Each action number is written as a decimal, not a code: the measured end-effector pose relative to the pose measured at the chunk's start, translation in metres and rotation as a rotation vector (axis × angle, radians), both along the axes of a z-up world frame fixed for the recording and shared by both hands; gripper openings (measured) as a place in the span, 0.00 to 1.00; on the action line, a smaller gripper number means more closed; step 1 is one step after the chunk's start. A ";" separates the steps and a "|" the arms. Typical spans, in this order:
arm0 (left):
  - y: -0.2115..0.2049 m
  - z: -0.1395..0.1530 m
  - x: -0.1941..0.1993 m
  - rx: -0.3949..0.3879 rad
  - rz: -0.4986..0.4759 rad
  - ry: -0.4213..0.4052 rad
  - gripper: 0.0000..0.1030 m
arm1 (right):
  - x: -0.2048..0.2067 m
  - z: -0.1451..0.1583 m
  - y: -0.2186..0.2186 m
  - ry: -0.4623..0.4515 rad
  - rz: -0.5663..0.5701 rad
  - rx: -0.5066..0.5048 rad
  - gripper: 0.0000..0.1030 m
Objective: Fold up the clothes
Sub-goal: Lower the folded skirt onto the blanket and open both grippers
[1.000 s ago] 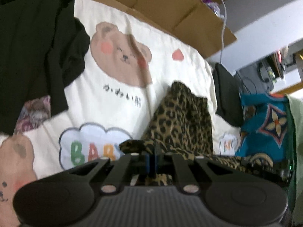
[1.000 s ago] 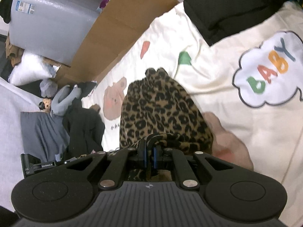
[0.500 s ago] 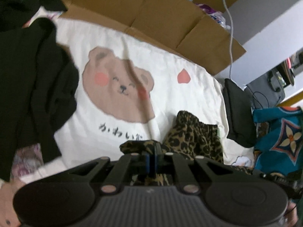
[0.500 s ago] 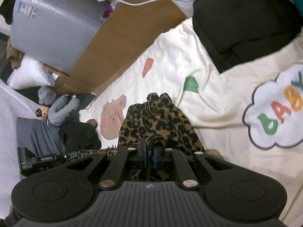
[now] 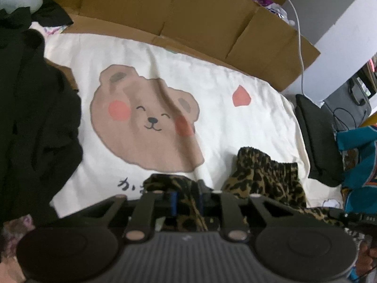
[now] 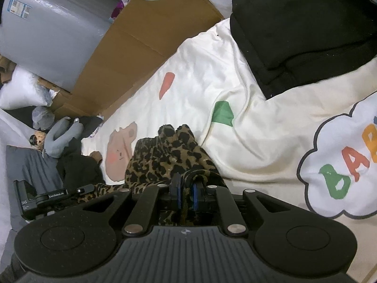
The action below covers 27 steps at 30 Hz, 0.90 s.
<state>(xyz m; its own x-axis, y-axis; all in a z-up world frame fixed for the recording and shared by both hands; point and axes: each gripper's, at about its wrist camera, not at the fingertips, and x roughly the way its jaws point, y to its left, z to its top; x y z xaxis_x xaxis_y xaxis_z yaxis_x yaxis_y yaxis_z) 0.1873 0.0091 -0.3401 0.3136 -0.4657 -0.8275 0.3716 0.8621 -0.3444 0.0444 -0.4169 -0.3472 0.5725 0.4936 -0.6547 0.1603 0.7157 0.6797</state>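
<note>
Step in hand: a fold of the leopard-print garment looked to be under way, with both grippers carrying one edge of it over the part lying on the bedsheet.
Left gripper: at the lower centre of the left wrist view, its blue-padded jaws stood a little apart, with a band of the leopard cloth running between them; they appeared to be loosening or only lightly pinching, and whether they truly gripped it could not be told.
Right gripper: at the lower centre of the right wrist view, its jaws were nearly closed with a thin fold of the same cloth pinched between the pads.
Garment's place: the bulk lay bunched on the cream bear-print sheet, in the lower right of the left view and at mid-frame just above the jaws in the right view.
Surroundings: a black garment filled the left side of the left view; a folded black pile sat in the upper right of the right view; cardboard ran along the top.
Next move, as judged: lay the carried edge flat and level over the lower layer, then let go with both grippers and smooth the bunching.
</note>
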 end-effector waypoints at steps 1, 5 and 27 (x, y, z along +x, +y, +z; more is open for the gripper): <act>-0.002 -0.001 0.000 0.001 -0.003 -0.008 0.19 | 0.001 0.000 0.001 -0.003 0.001 -0.001 0.23; -0.005 -0.005 0.005 -0.019 0.013 -0.015 0.27 | 0.004 0.001 -0.001 -0.019 -0.010 -0.011 0.48; -0.001 0.004 0.023 -0.007 0.064 -0.070 0.48 | 0.022 0.005 -0.009 -0.047 -0.050 -0.087 0.49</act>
<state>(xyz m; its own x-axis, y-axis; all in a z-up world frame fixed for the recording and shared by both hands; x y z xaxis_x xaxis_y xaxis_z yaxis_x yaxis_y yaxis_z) 0.2106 0.0078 -0.3361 0.4002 -0.4486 -0.7992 0.3393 0.8826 -0.3255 0.0662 -0.4262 -0.3426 0.6260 0.4060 -0.6659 0.1668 0.7644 0.6228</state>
